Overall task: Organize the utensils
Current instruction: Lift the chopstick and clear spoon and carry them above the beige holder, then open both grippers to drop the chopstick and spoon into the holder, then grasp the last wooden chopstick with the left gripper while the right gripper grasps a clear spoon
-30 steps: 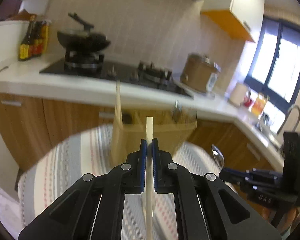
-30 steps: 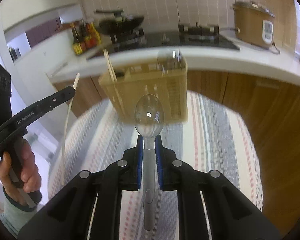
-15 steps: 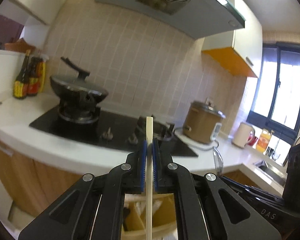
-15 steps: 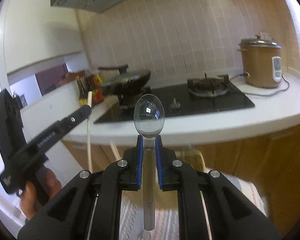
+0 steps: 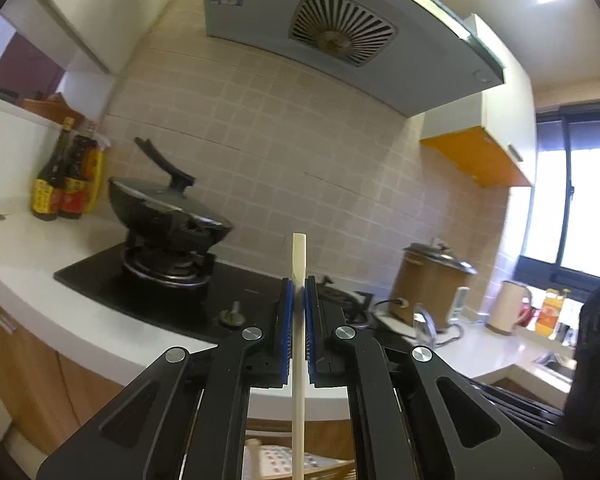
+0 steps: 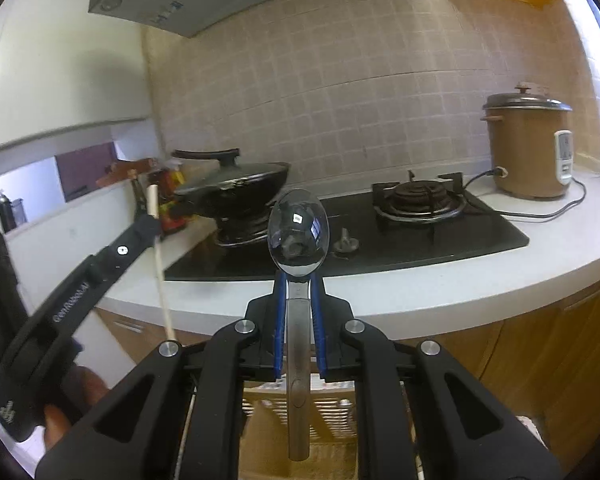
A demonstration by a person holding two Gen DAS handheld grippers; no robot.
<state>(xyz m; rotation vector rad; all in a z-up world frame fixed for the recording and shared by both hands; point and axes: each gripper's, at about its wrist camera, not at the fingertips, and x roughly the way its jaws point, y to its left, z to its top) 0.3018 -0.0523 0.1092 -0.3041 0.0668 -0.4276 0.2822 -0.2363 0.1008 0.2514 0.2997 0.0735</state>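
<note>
Pale cream chopstick, slender and square-ended: in the left wrist view it stands upright between the blue pads of the black left gripper, whose jaws are pressed in on its shaft. Its upper end rises above the fingertips and the lower length runs down out of the picture. Beyond it lie the black glass gas hob carrying a lidded black wok, and a brown rice cooker on the white countertop. A slice of the tan slotted plastic utensil basket shows low between the gripper arms. Risk: the pinch sits near the top of a long thin stick, so the free lower end may swing and strike the basket rim instead of entering a slot.

In the right wrist view the polished steel spoon is held bowl-up, with the black right gripper clamped on its neck and the handle hanging below. The basket lies directly beneath the handle tip. The left gripper with its chopstick appears at left, near but apart. Risk: smooth metal may slip or twist in the pads. With both tools over one basket, the two grippers could also collide.
</note>
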